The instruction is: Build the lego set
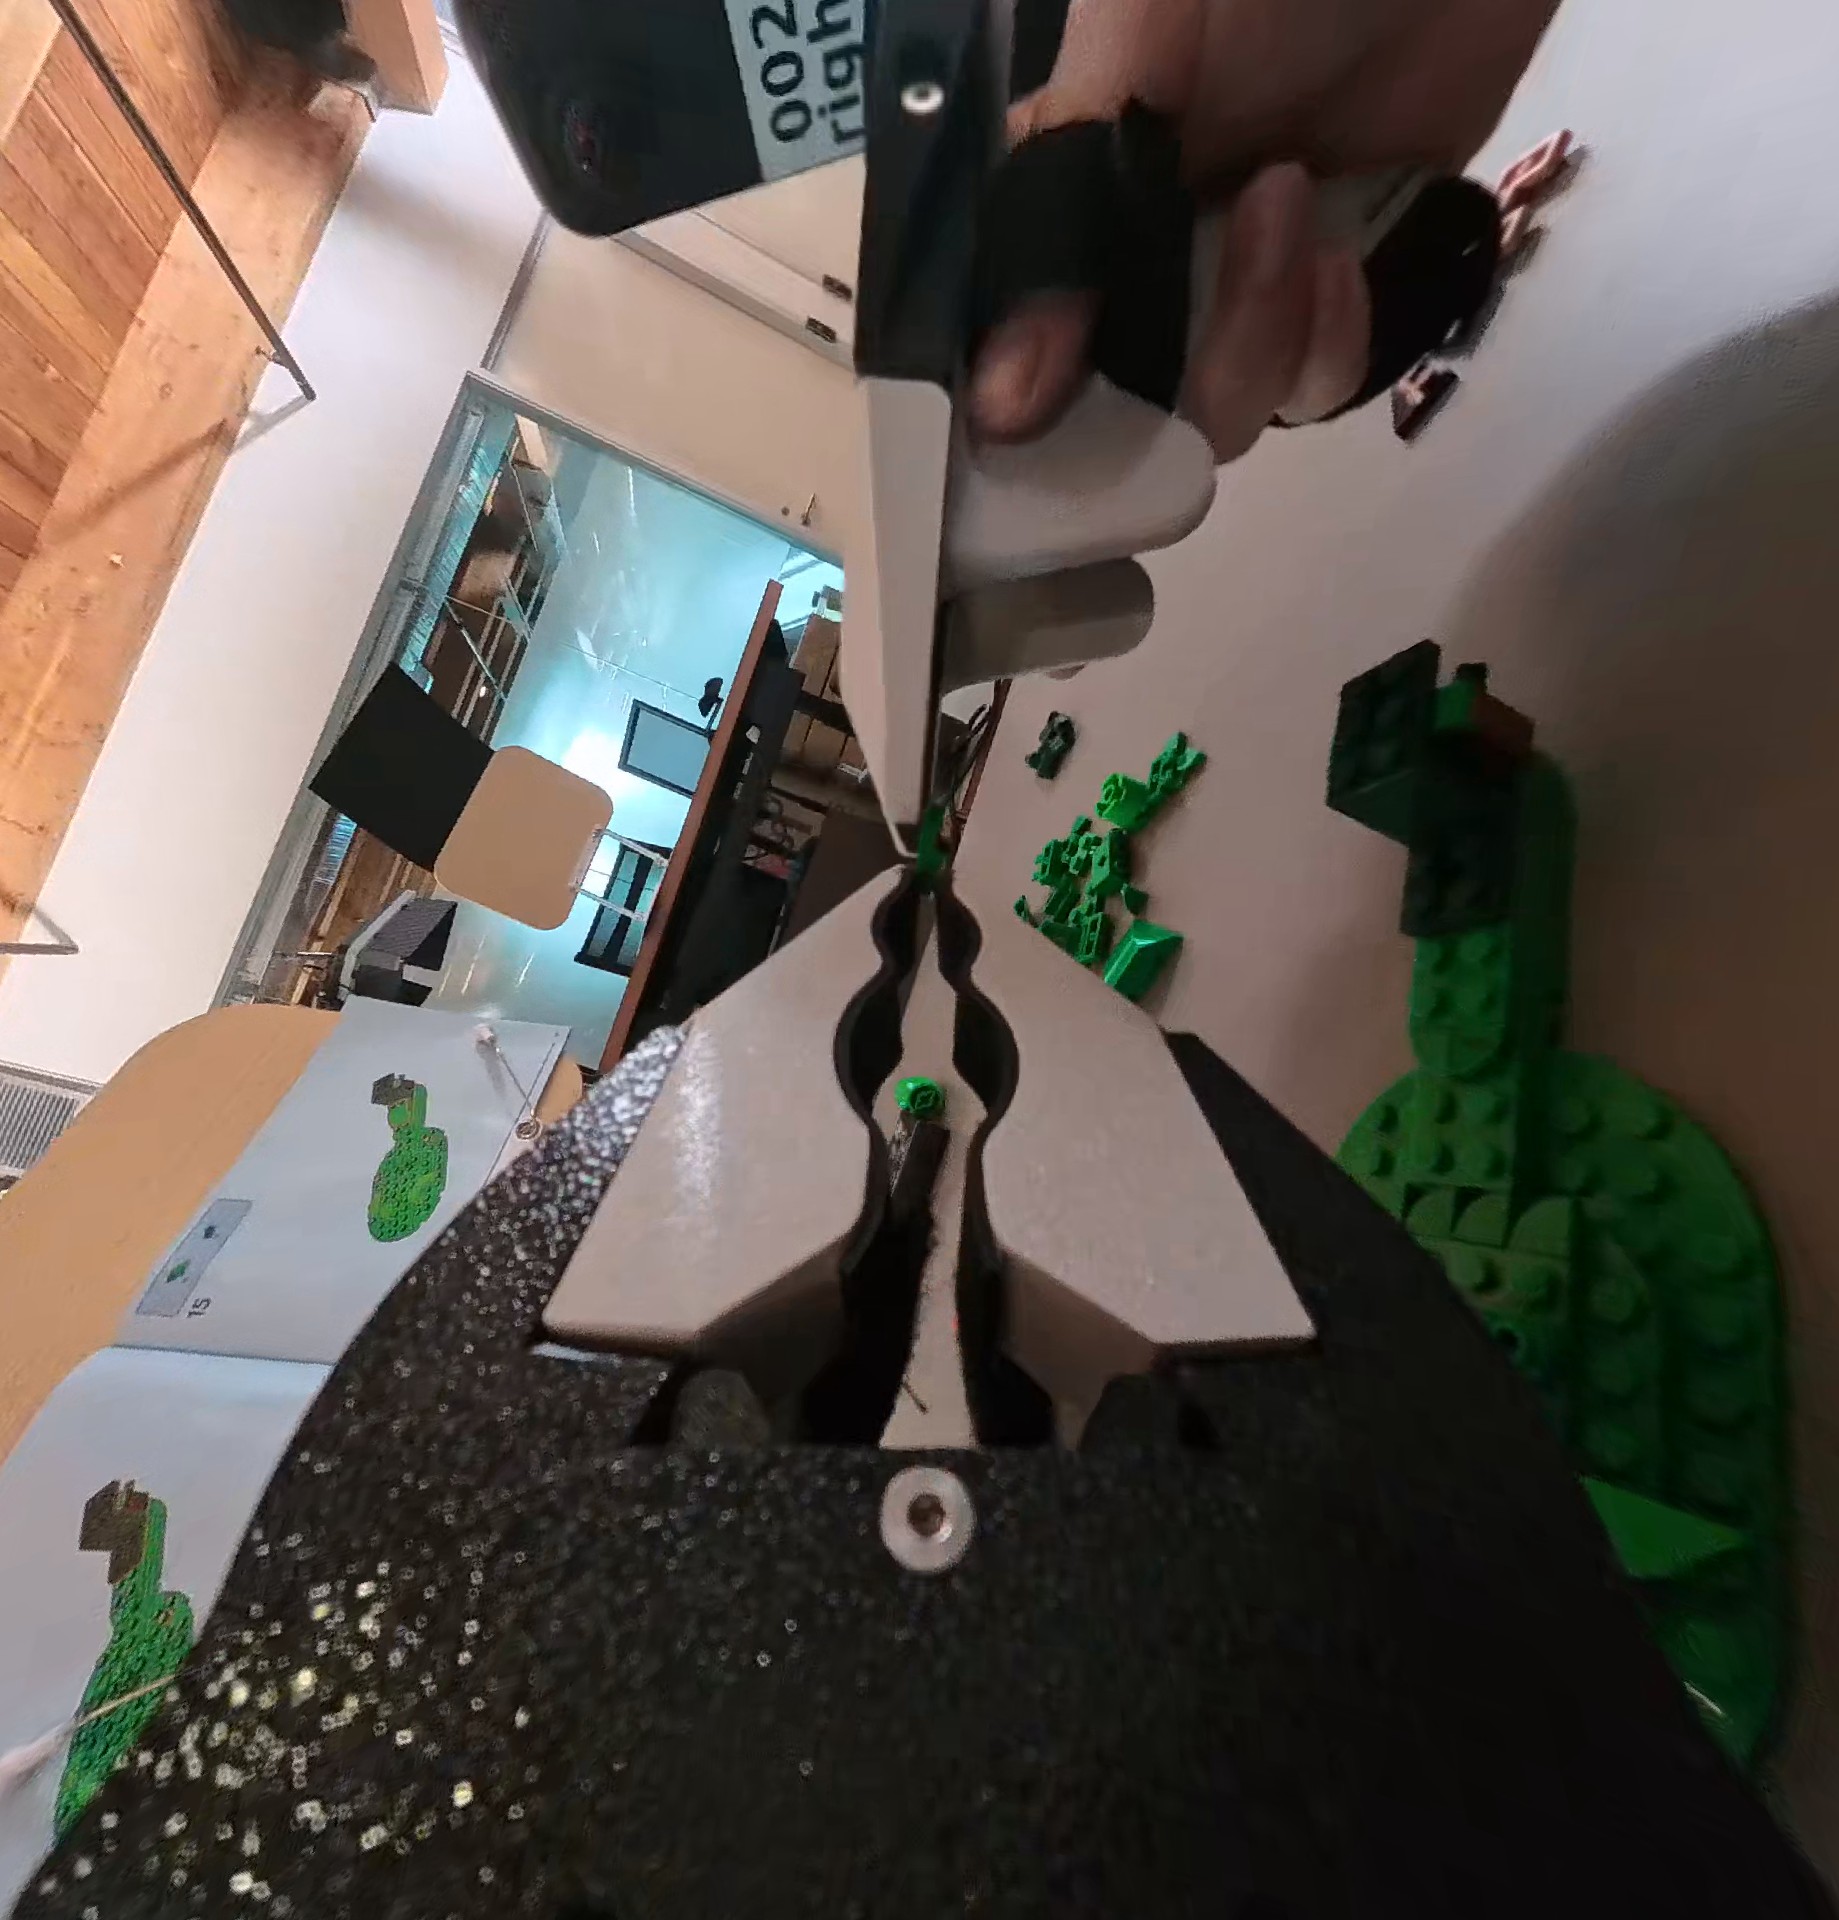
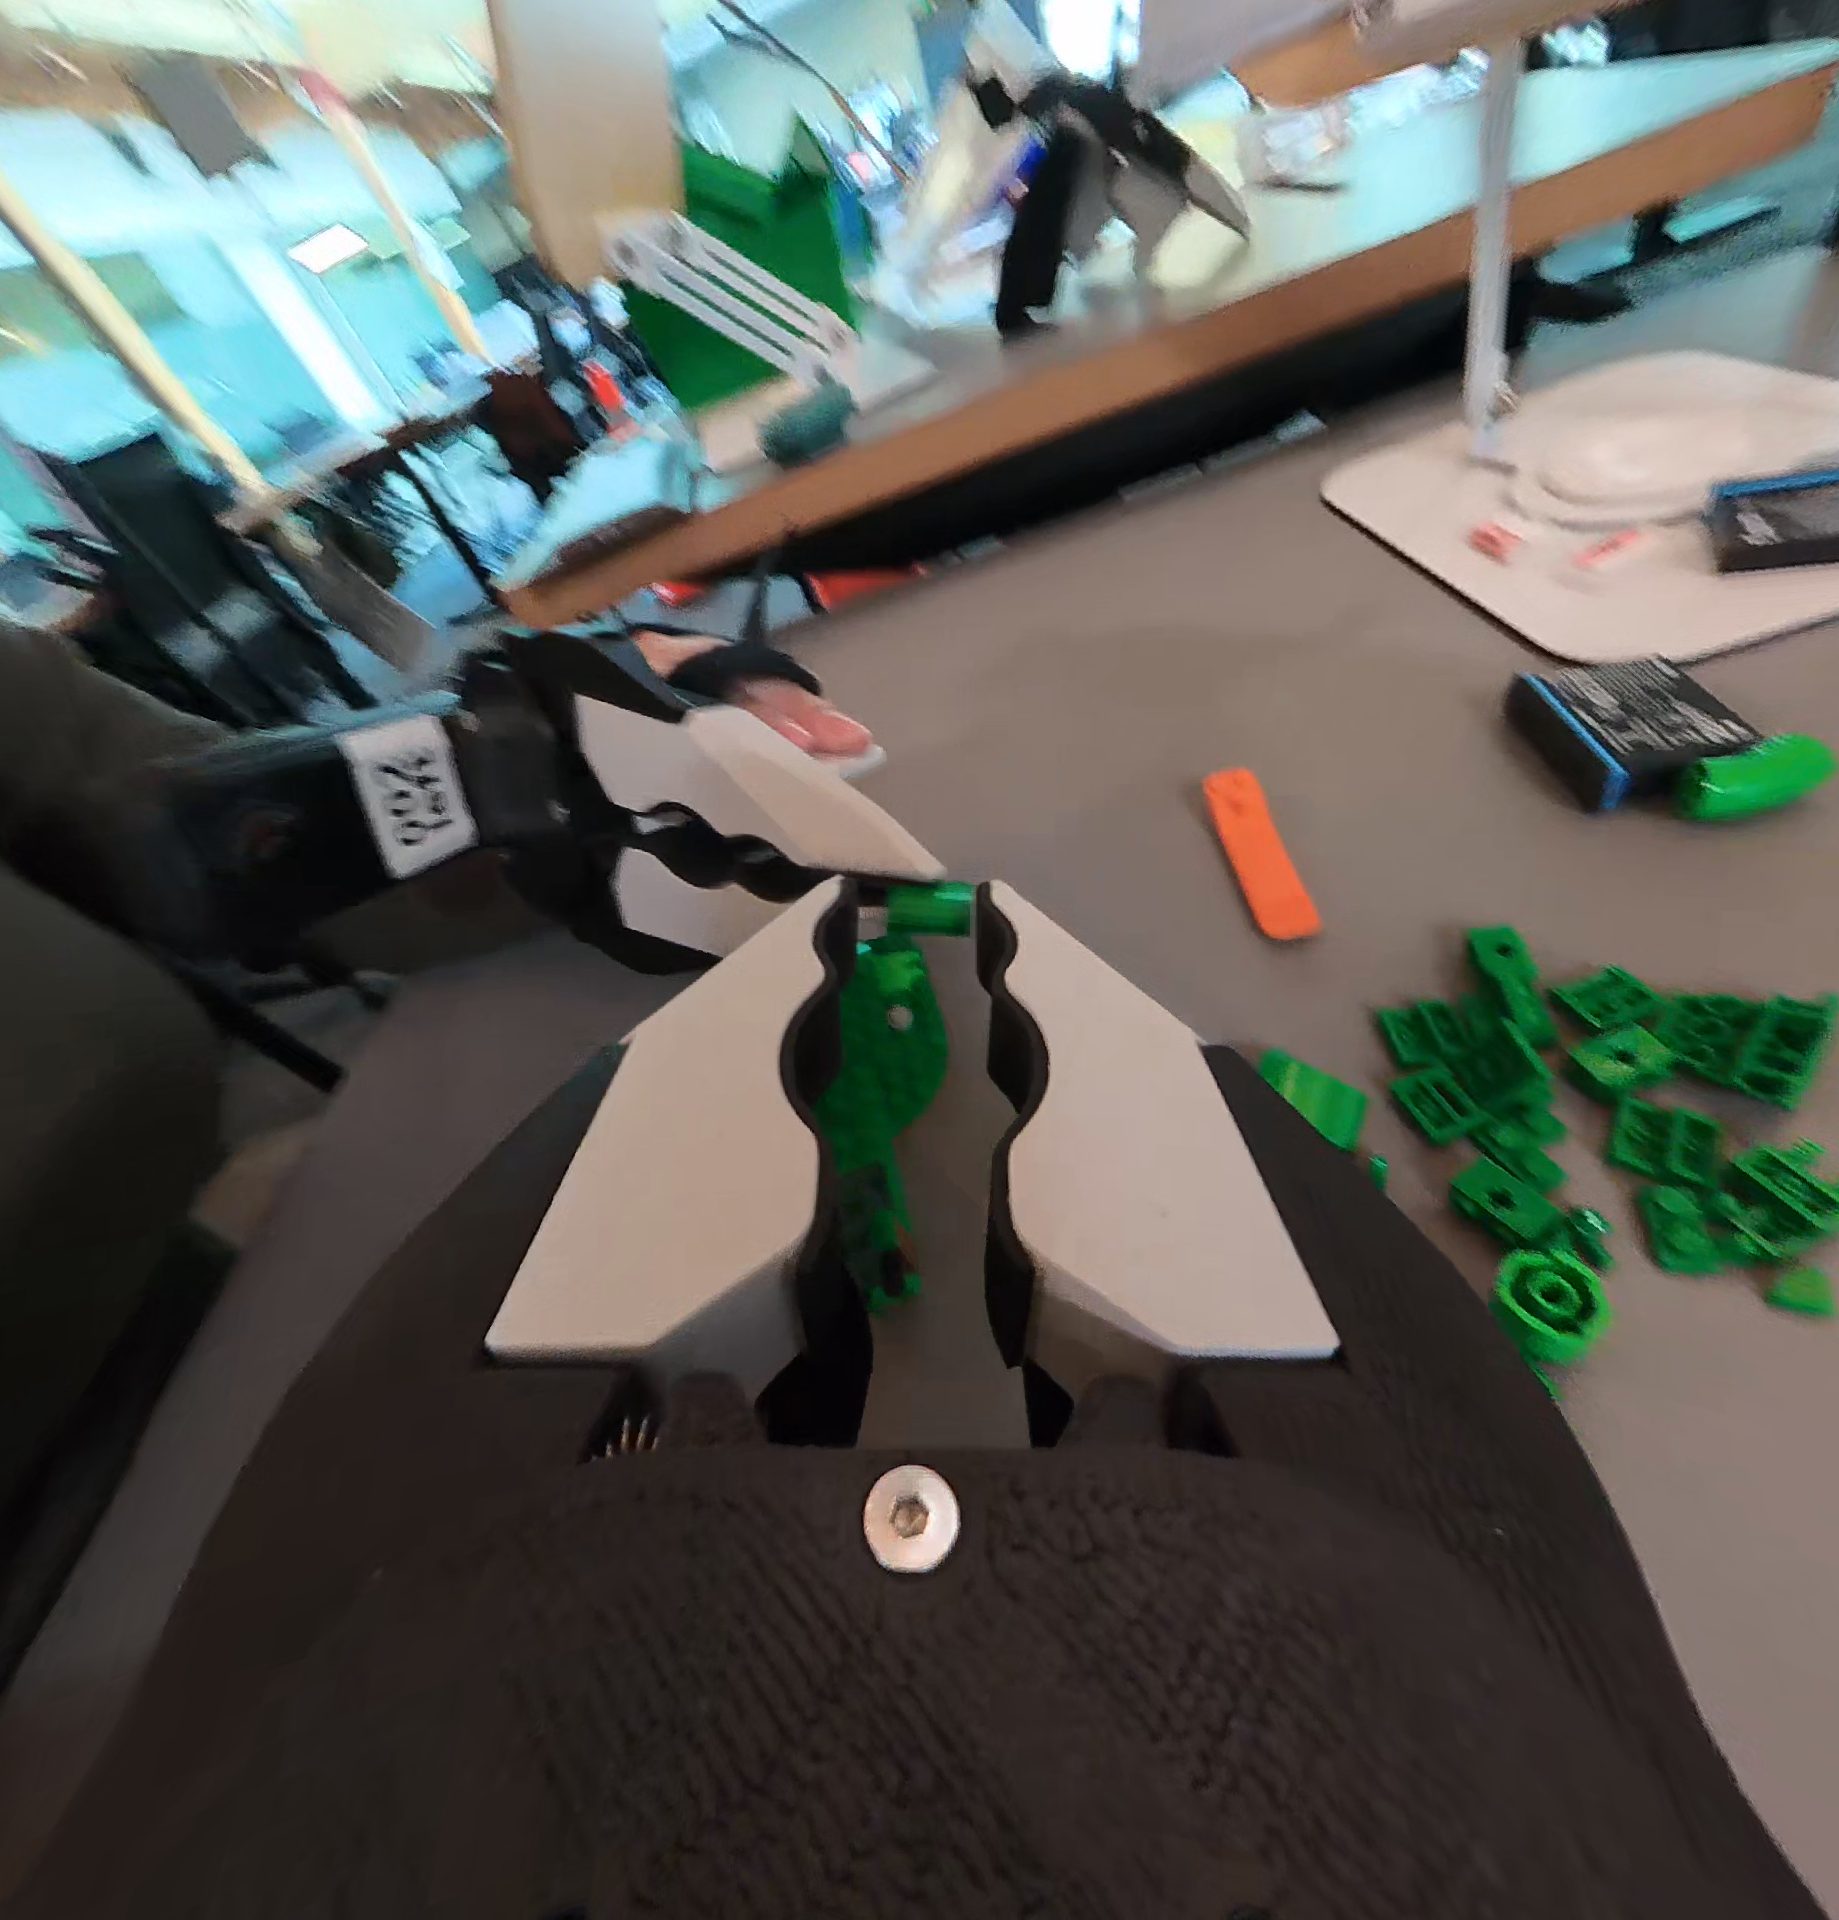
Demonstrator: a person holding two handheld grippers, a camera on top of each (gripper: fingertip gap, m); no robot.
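1. While the two grippers meet in the air above the grey table (image 2: pixel 1102 727), a tiny green piece (image 2: pixel 927 906) sits right where their tips come together
2. Some of the set looks done: a big green build (image 1: pixel 1580 1247) of flat plates lies on the table, with darker blocks (image 1: pixel 1414 790) stacked at its far end
3. Lots looks left to do: a pile of loose green pieces (image 2: pixel 1621 1122) waits on the table, near the right gripper
4. An open instruction book (image 1: pixel 302 1195) lies next to the left gripper and shows the green build in pictures
5. On the left gripper (image 1: pixel 920 883) the tips are pinched almost closed on the tiny green piece, which pokes out past them
6. On the right gripper (image 2: pixel 910 899) the fingers are a little way apart, with the tiny green piece between the tips; the picture is blurry, so I cannot tell if they really squeeze it
7. My guess is that the piece is being passed from one gripper to the other, or turned the right way round
8. No box, bowl or tray shows; the pieces just lie loose on the table
9. Other things on the table are an orange tool (image 2: pixel 1258 852), a dark box with blue edges (image 2: pixel 1632 732) and a white lamp base (image 2: pixel 1621 499)
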